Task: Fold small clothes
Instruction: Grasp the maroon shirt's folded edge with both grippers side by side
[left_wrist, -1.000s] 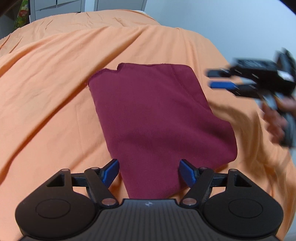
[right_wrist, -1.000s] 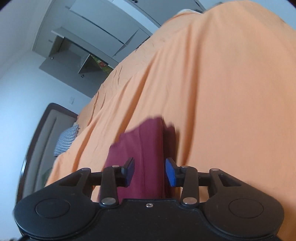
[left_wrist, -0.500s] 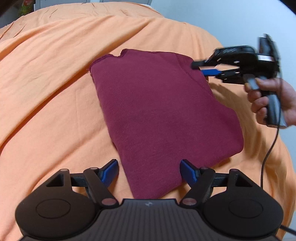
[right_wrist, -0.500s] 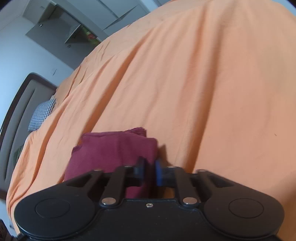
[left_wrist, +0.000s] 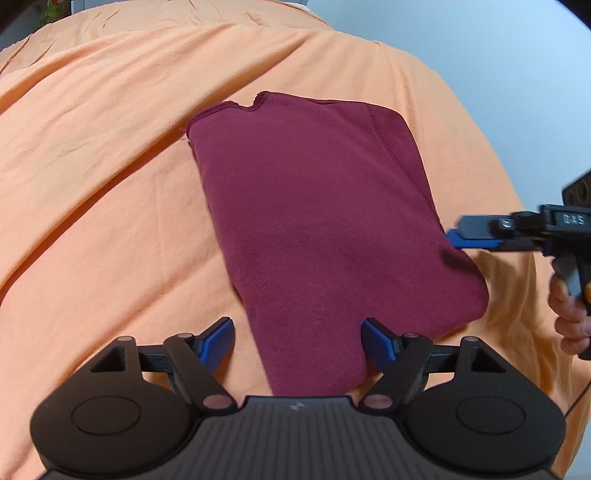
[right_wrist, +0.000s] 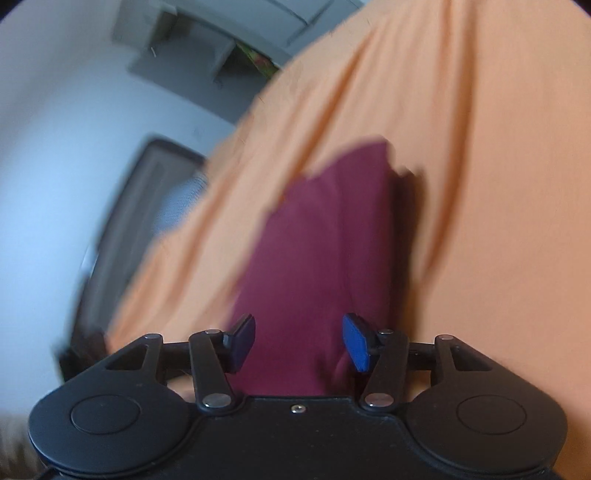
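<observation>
The maroon garment (left_wrist: 317, 236) is lying flat on the orange bedspread (left_wrist: 96, 192), already folded into a compact rectangle with its stitched hem at the far end. The folding looks close to finished, so the step in hand is probably tidying the edges or setting up 1 last fold.

The left gripper (left_wrist: 297, 341) is hovering with its jaws spread wide, straddling the near corner of the garment and holding nothing. The right gripper (right_wrist: 299, 341) is also gaping, its 2 blue pads apart over the cloth and gripping none of it.

If another fold is wanted, the next move calls for both grippers to drop onto 1 edge, pinch through all layers so the stack does not slide apart, and carry that edge across evenly.

The left view is showing the whole garment, its seams, and the right gripper (left_wrist: 476, 236) side-on just beside the garment's right edge, with the hand (left_wrist: 570, 314) holding it. The right view is blurred, but it is showing the cloth's thick layered side edge, plus a grey cabinet (right_wrist: 221, 40) and a dark frame (right_wrist: 147, 206) beyond the bed.
</observation>
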